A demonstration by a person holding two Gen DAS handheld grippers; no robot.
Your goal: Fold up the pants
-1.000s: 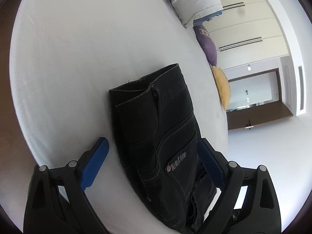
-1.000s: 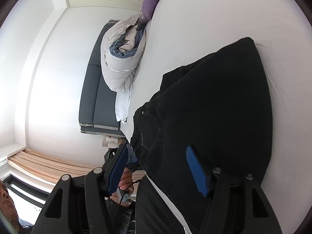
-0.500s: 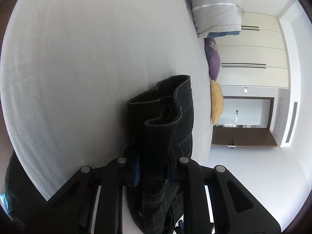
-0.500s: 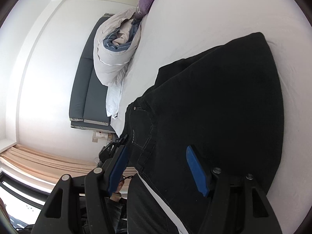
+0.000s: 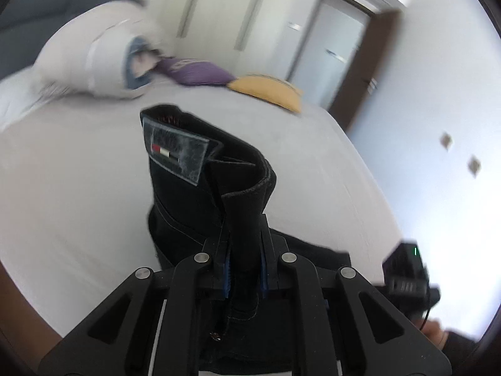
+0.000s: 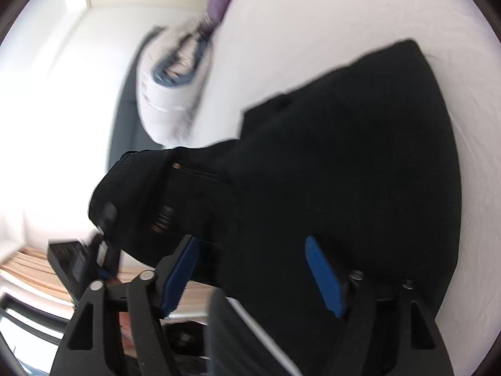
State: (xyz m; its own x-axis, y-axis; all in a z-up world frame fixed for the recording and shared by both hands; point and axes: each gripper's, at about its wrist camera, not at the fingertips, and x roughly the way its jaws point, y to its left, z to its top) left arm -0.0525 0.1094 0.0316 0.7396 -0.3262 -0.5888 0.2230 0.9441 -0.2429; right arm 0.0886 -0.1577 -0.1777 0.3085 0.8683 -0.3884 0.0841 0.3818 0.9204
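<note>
Black pants [image 5: 200, 188] lie on a white bed [image 5: 78, 194]. My left gripper [image 5: 245, 260] is shut on the waistband end and holds it lifted; the brand patch [image 5: 175, 150] faces the camera. In the right wrist view the pants [image 6: 360, 163] spread over the bed, their waist end raised at the left. My right gripper [image 6: 253, 272] is open just above the fabric, its blue pads [image 6: 322, 269] apart and holding nothing. The left gripper shows blurred in the right wrist view [image 6: 78, 260].
A rolled grey duvet [image 5: 94, 59], a purple pillow [image 5: 194, 73] and a yellow pillow [image 5: 269, 92] lie at the bed's far end. A wardrobe and a dark door frame [image 5: 369, 62] stand behind. The bed edge runs along the right.
My left gripper closed on the pants' waistband end, lifted it and swung towards the pillows. The right gripper stayed open over the pants and barely moved.
</note>
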